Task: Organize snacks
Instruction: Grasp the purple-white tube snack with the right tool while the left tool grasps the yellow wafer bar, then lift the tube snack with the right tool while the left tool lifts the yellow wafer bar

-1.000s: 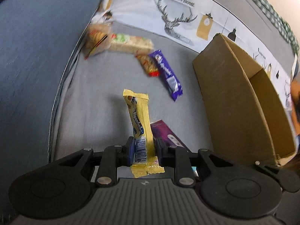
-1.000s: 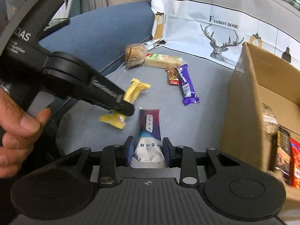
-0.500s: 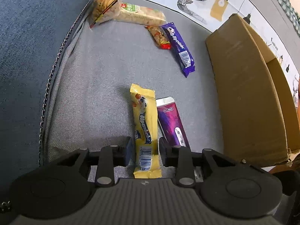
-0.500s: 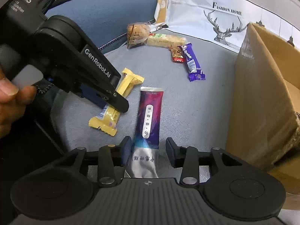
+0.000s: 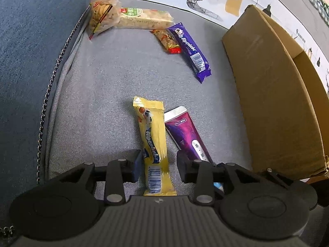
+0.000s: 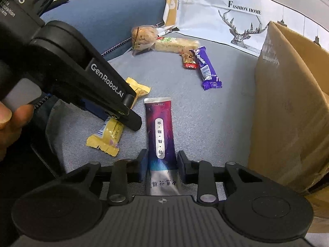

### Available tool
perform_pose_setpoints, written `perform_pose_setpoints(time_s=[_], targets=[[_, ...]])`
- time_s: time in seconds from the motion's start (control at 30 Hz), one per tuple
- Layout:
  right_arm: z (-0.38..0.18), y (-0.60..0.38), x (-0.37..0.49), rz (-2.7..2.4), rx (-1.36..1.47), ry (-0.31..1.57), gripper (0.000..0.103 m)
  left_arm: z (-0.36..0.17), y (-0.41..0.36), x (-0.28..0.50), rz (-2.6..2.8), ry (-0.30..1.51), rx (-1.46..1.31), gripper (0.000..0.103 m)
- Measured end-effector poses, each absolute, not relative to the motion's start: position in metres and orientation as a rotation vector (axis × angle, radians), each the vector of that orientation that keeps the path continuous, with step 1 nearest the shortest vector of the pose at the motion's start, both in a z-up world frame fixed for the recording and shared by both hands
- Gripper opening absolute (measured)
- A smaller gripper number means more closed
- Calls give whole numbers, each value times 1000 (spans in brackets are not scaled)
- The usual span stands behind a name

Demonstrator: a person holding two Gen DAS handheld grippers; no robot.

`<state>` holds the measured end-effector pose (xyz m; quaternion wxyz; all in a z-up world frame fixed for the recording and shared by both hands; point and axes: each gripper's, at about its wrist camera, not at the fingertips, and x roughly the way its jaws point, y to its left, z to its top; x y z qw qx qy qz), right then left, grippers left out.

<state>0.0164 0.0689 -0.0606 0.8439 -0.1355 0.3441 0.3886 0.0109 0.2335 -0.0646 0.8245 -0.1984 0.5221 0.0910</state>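
Left wrist view: the left gripper [image 5: 158, 165] was seen with its jaws apart and clear of the yellow snack bar [image 5: 154, 150], which lay flat on the grey cushion [image 5: 107, 94] between them. A second earlier the bar was clamped and lifted on end; it had since been laid down and released, the jaws having opened. The purple pouch [image 5: 187, 135] was found touching the bar at 3 o'clock. The purple chocolate bar [image 5: 190, 50], red snack [image 5: 167, 41], long wafer pack [image 5: 144, 19] and round bagged pastry [image 5: 100, 17] were left unmoved at 12 o'clock. The cardboard box [image 5: 273, 103] stood at 2 o'clock.

Right wrist view: the right gripper [image 6: 162, 165] was seen straddling the purple pouch [image 6: 161, 131], the jaws just closed inward, a sliver of gap visible at the right pad. Earlier the pouch was held raised; now it lay flat on the cushion. The left gripper [image 6: 131, 121] was seen at 10 o'clock over the yellow bar, a hand [image 6: 8, 123] at the left edge.
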Motion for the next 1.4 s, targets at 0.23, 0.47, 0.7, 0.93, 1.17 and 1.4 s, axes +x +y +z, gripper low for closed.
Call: perform_pose_setpoints(time_s=[0.23,0.47,0.7,0.93,1.17,1.4], targets=[[-52,59,15,807,-249,704,19,-64,239,6,181,1093,-460,20],[-57,57,17,804,-247,735,22,-64,238,8,174,1103,-457,20],[-60,59,22,811,-224,740,33,-67,240,9,171,1109,-469,23],[-66,61,26,810,-233,754,34,-67,237,10,174,1112,-448,24],[-67,65,20,821,-287,722,23,-67,238,9,175,1110,-446,24],[-59,56,23,796,-236,703,19,-65,236,8,176,1101,-435,18]])
